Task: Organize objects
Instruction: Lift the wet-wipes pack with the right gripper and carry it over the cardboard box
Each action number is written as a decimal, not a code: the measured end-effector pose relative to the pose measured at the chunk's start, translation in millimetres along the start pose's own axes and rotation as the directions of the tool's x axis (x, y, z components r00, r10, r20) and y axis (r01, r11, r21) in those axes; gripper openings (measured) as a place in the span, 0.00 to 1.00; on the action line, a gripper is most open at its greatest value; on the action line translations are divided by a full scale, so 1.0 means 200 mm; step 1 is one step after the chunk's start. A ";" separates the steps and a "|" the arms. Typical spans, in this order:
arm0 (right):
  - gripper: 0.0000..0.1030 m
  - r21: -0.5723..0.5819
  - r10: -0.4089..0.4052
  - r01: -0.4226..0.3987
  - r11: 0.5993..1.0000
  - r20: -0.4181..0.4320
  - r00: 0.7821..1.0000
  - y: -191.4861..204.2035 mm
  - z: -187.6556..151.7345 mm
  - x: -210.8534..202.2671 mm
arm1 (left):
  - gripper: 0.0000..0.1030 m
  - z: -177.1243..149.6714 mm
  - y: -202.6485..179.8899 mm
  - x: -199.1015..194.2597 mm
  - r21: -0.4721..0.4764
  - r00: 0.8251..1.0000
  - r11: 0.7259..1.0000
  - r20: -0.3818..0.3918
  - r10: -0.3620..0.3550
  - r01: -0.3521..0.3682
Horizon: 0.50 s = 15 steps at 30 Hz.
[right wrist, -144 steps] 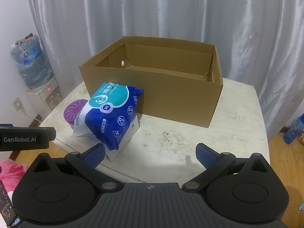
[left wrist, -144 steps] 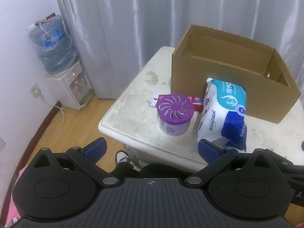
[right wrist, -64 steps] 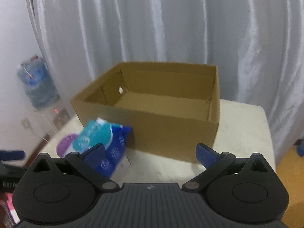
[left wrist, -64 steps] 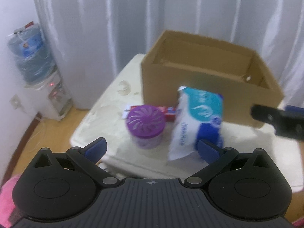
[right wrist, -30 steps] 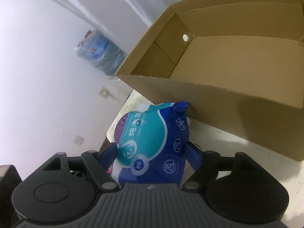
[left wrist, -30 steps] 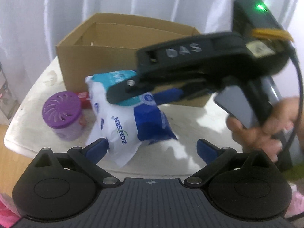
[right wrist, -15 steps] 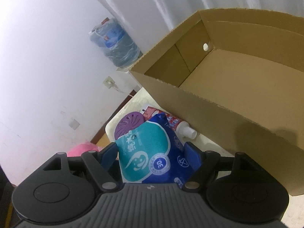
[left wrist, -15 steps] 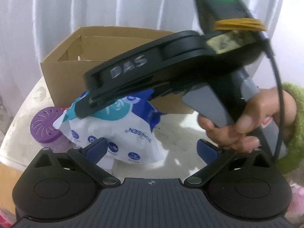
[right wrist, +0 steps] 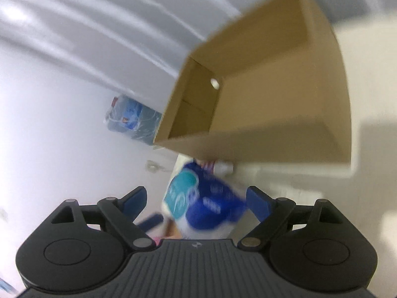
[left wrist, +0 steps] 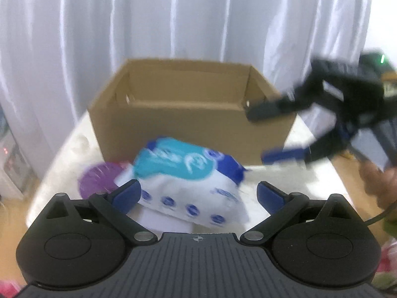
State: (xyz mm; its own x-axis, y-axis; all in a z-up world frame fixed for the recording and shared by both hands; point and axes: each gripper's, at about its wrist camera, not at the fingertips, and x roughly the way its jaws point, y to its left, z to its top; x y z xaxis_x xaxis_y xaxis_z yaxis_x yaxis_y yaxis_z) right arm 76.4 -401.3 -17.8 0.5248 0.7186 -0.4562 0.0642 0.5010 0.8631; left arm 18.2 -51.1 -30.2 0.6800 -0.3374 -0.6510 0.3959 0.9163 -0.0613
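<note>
A blue, teal and white wipes pack [left wrist: 188, 173] lies on a white box on the table, in front of the open cardboard box [left wrist: 191, 121]. My left gripper [left wrist: 198, 193] is open, its jaws wide on either side of the pack's near end. My right gripper [left wrist: 260, 134] is open and empty, off to the right of the pack near the box's front right corner. In the right wrist view the pack [right wrist: 198, 203] lies below my open right gripper [right wrist: 196, 196], tilted beside the cardboard box [right wrist: 273, 94]. A purple round container [left wrist: 96, 181] sits left of the pack.
A red and white tube [right wrist: 218, 166] lies between the pack and the box. White curtains [left wrist: 173, 17] hang behind the white table [left wrist: 310, 171]. A water dispenser bottle [right wrist: 131, 116] stands by the wall on the left. Both views are motion-blurred.
My right gripper has let go of the wipes pack, opened and pulled away to the right. The pack has dropped back onto the white box. My left gripper has swung toward the pack.
</note>
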 end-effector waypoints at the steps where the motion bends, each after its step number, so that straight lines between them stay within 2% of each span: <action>1: 0.87 0.060 0.017 -0.016 0.998 -0.015 1.000 -0.05 -0.01 0.02 | 0.97 0.01 0.02 -0.01 0.009 1.000 1.000 0.006 0.005 -0.006; 4: 0.87 0.186 0.081 -0.071 0.980 -0.045 0.996 -0.12 -0.03 0.09 | 0.97 0.05 0.07 0.01 0.009 1.000 1.000 0.001 -0.001 0.001; 7: 0.87 0.233 0.123 -0.106 0.967 -0.063 0.990 -0.13 -0.02 0.18 | 0.97 0.10 0.07 0.05 0.019 0.997 0.998 -0.033 -0.065 0.066; 10: 0.92 0.241 0.121 -0.101 0.965 -0.068 0.990 -0.13 0.00 0.22 | 0.98 0.13 0.05 0.10 0.037 0.994 0.995 -0.064 -0.093 0.096; 15: 0.94 0.193 0.084 -0.068 0.979 -0.076 0.994 -0.08 0.03 0.22 | 0.99 0.13 0.03 0.13 0.033 0.991 0.994 -0.084 -0.105 0.108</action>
State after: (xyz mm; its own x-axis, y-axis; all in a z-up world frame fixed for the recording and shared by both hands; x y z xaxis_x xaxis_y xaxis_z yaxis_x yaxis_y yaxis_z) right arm 103.7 -380.9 -51.2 0.4626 0.7925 -0.3975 0.1911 0.3487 0.9176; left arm 54.0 -59.3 -27.1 0.5808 -0.4121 -0.7020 0.4869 0.8670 -0.1062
